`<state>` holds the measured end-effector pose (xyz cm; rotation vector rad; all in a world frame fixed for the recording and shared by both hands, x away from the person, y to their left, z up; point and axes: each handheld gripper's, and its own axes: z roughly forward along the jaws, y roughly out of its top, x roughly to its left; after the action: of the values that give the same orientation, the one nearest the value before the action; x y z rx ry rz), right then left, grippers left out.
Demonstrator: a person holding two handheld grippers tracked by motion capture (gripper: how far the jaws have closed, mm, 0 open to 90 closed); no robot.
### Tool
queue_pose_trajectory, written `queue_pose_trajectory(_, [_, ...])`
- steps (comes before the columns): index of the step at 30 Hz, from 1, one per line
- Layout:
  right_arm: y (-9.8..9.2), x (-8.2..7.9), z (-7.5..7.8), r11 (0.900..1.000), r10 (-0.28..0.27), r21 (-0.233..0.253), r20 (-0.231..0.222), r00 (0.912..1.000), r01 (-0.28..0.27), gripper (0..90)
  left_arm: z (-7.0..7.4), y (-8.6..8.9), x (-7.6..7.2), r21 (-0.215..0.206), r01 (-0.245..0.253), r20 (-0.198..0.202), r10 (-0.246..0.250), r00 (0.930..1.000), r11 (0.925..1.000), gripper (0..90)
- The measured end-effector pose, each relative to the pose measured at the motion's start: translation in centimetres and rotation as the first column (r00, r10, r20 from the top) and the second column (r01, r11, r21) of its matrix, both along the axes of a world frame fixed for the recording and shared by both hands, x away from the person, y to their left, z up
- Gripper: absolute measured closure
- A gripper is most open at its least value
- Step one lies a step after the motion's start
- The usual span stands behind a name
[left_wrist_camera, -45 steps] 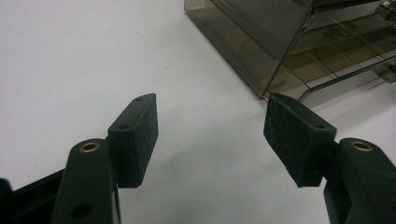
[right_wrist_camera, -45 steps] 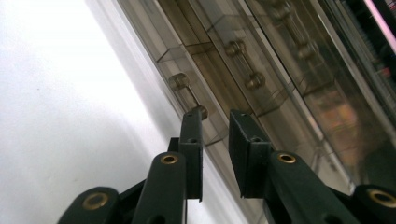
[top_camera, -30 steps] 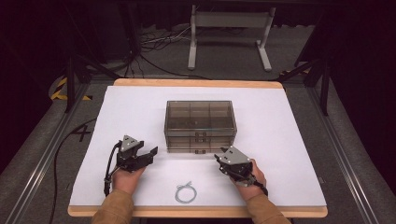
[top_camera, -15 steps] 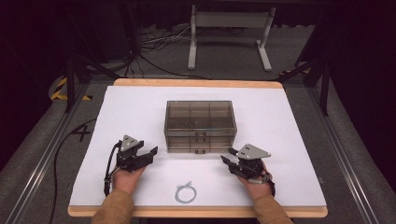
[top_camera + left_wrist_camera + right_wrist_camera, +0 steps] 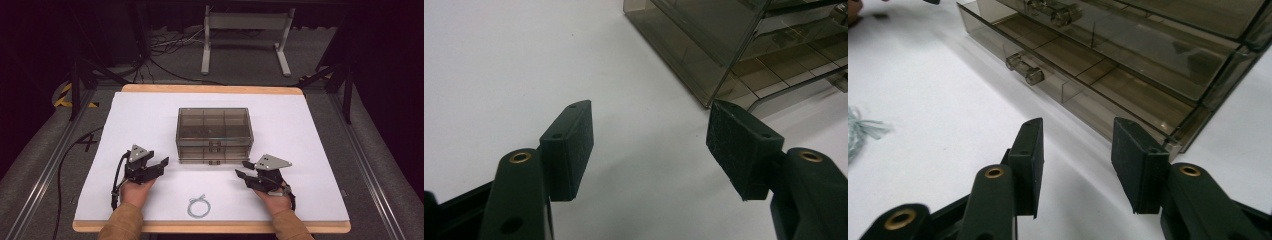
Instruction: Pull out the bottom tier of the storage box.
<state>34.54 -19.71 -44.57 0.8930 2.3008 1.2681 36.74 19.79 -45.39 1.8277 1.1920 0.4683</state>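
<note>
Smoked plastic drawer box mid-table, just past both claws. Left gripper and right gripper gaping, empty. I reckon box light, slick, brittle; I'd pinch lower drawer knob

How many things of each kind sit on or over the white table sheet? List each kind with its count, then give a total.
Smoky clear drawer box: 1
Coil of pale string: 1
Hand-held grippers: 2, the left gripper and the right gripper, both with jaws apart and holding nothing
Total: 4
</note>
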Motion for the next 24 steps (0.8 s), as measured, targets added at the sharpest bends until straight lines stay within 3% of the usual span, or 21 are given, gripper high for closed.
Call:
queue_pose_trajectory(6, [-0.2, 0.3, 0.0, 0.999, 0.032, 0.001, -0.021, 0.9993, -0.032, 62.3, 0.0, 0.0, 0.0, -0.001, -0.001, 0.000, 0.001, 1.0000, 1.0000, 36.2])
queue_pose_trajectory(11, [-0.5, 0.6, 0.2, 0.999, 0.019, -0.044, -0.055, 0.9983, -0.022, 62.5, 0.0, 0.0, 0.0, -0.001, -0.001, 0.000, 0.001, 1.0000, 1.0000, 36.1])
queue_pose_trajectory(16, [-0.7, 0.9, 1.1, 0.998, 0.022, -0.050, -0.070, 0.9973, -0.025, 63.9, 0.0, 0.0, 0.0, -0.001, 0.000, 0.001, 0.000, 1.0000, 1.0000, 36.1])
queue_pose_trajectory(17, [-0.7, 1.3, 1.6, 0.996, 0.058, -0.060, -0.081, 0.9950, -0.063, 65.0, 0.0, 0.0, 0.0, -0.002, 0.000, 0.000, 0.000, 1.0000, 1.0000, 36.1])
queue_pose_trajectory(24, [-0.3, 1.8, 2.7, 0.987, 0.112, -0.104, -0.083, 0.9903, -0.120, 68.3, 0.0, 0.1, 0.0, -0.003, 0.002, -0.001, -0.002, 1.0000, 1.0000, 36.1])
